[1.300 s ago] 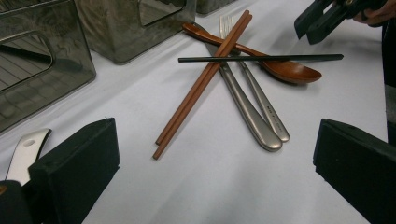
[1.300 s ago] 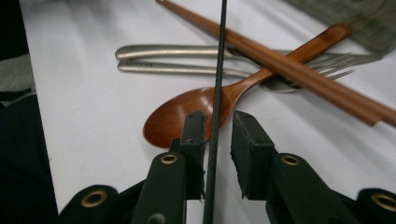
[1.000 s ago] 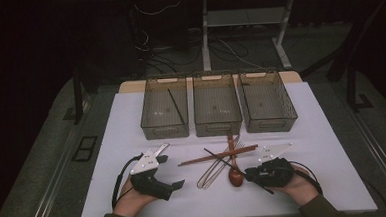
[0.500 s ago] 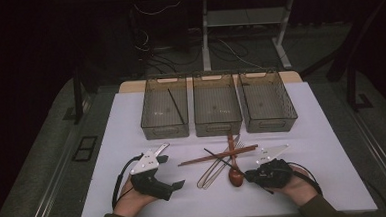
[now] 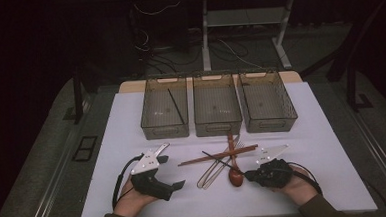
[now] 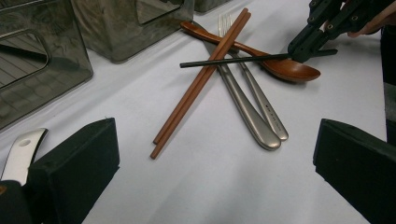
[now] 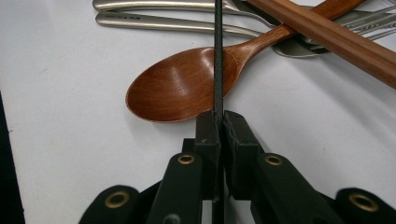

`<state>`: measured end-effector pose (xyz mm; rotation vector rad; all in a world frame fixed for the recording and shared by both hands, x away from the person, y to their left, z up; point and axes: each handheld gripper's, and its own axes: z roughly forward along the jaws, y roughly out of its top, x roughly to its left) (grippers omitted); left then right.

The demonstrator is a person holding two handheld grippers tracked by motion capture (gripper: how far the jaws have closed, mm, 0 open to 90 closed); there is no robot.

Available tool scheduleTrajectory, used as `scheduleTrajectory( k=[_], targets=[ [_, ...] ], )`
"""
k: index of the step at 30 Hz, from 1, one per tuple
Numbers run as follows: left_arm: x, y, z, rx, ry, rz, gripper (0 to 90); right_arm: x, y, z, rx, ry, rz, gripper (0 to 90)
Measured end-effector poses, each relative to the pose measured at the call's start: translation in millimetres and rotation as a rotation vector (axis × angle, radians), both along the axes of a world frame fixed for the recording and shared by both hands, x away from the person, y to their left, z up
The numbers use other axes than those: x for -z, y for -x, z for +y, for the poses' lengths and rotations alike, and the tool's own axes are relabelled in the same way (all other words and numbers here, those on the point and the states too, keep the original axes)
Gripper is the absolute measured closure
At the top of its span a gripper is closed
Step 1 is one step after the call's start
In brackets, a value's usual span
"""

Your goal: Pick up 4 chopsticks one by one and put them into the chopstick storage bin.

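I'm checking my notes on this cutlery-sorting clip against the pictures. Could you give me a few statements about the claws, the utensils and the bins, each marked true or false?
1. The right claw is shut on the black chopstick. True.
2. The left claw is holding the wooden spoon. False: its jaws stand wide open with nothing between them, and the spoon lies on the table.
3. All three bins are empty. False: the left bin holds a black stick leaning along its inside.
4. The brown chopsticks lie across the metal cutlery. True.
5. The wooden spoon sits in the middle bin. False: it lies on the white table.
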<state>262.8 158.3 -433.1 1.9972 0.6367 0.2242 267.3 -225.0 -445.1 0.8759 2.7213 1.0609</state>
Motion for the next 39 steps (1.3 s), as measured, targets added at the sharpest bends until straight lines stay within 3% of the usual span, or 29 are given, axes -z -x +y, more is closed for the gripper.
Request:
scheduleTrajectory(
  k=[5,25,39],
  targets=[
    [-0.1,-0.1,0.1,0.000,0.000,-0.001,0.0,-0.9,-0.3,-0.6,-0.007,-0.001,-0.002,84.4],
    [0.3,-0.4,-0.7,0.001,0.000,0.000,0.0,-17.4,-7.9,-12.3,0.008,-0.101,-0.007,84.8],
    [0.8,-0.2,-1.2,0.003,0.001,0.004,0.0,-25.8,-11.9,-10.8,0.012,-0.121,-0.021,84.7]
  ],
)
